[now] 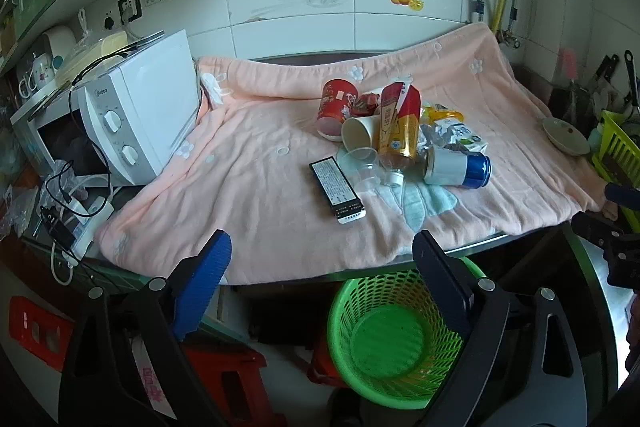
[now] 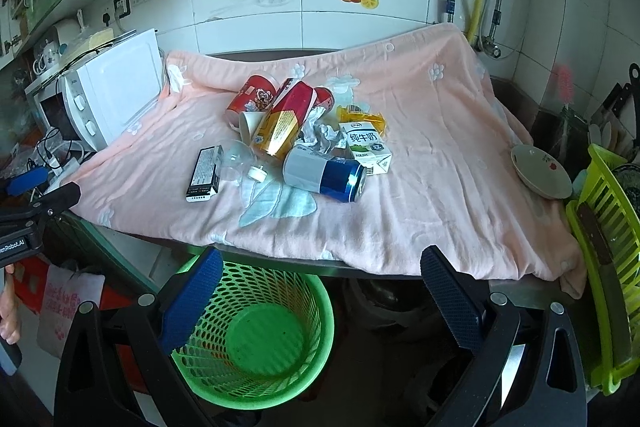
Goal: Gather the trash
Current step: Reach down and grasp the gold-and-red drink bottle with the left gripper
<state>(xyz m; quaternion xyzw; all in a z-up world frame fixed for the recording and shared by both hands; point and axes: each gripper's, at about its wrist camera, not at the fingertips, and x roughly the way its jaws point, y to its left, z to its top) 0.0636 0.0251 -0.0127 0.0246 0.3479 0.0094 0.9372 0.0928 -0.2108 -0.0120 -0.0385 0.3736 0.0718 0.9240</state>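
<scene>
A heap of trash lies on a pink blanket (image 1: 260, 163) (image 2: 420, 147): a blue and white can (image 1: 458, 167) (image 2: 324, 173), a gold and red bottle (image 1: 398, 125) (image 2: 284, 121), a red cup (image 1: 336, 103) (image 2: 250, 97), a paper cup (image 1: 360, 135), a milk carton (image 2: 366, 145), a black box (image 1: 337, 189) (image 2: 205, 179) and clear plastic cups (image 1: 362, 169). A green mesh bin (image 1: 394, 339) (image 2: 256, 337) stands on the floor below the counter's edge. My left gripper (image 1: 320, 255) and right gripper (image 2: 320, 267) are both open and empty, held before the counter above the bin.
A white microwave (image 1: 136, 123) (image 2: 108, 95) stands at the left with cables (image 1: 68, 203) beside it. A bowl (image 1: 566, 137) (image 2: 540, 171) and a yellow-green dish rack (image 2: 608, 235) sit at the right. Red stools (image 1: 224, 367) stand under the counter.
</scene>
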